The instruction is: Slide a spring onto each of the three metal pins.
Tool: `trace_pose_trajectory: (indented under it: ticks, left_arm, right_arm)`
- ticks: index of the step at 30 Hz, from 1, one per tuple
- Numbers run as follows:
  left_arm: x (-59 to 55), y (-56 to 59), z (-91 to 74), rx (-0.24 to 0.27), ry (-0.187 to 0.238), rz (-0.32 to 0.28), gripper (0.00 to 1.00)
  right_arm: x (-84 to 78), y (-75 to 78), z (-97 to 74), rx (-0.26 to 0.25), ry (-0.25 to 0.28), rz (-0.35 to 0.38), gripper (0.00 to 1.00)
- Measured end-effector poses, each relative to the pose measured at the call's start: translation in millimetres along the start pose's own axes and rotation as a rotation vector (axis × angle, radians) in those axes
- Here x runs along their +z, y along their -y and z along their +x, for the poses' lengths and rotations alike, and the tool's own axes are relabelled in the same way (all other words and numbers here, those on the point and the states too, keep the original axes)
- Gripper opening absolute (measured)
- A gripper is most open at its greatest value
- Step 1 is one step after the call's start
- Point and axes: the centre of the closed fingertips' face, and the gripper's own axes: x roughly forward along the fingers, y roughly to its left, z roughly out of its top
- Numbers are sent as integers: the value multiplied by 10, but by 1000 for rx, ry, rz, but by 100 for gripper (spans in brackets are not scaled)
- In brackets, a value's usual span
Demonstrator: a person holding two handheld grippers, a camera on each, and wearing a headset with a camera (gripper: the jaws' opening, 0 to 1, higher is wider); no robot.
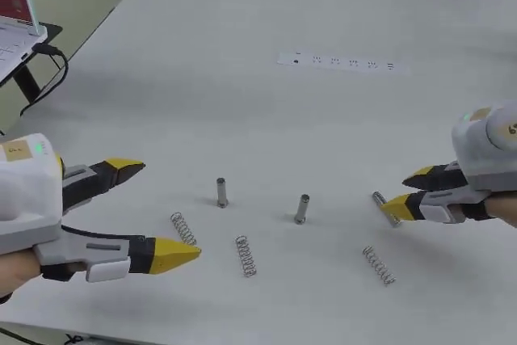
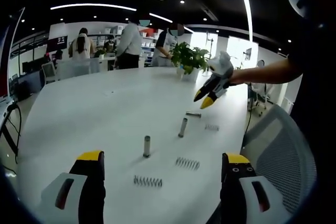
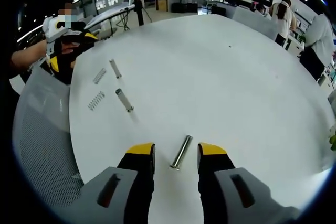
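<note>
No readable text; printed marks on table strip [image 1: 335,61] too blurred.

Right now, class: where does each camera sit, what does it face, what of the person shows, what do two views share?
Head view: headset, facing down at the white table; left gripper and right gripper at its sides.
Left gripper view: left gripper, facing the right gripper and a forearm; own jaws below.
Right gripper view: right gripper, facing a lying silver metal pin between its jaws.
Shared: both gripper views show that pin.
</note>
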Motion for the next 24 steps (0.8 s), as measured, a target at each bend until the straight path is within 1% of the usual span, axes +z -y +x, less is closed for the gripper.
trace_pose_trajectory:
  ticks: [6,10,13,21,24]
  left_arm:
    - [-18,10,8,-6,-8,3,89]
    - [-14,27,18,-17,-5,-6,90]
    - [-27,26,21,-19,-11,-3,90]
    - [-79,60,14,-32,-29,-4,88]
    - [-84,63,10,-31,-28,-8,88]
  right_arm:
    - [1,45,104,11,-32,50,25]
    - [-14,77,176,12,-66,77,22]
    - [-38,64,228,30,-91,102,20]
    - [-52,54,341,36,-124,117,17]
    - [-84,73,370,21,-141,120,16]
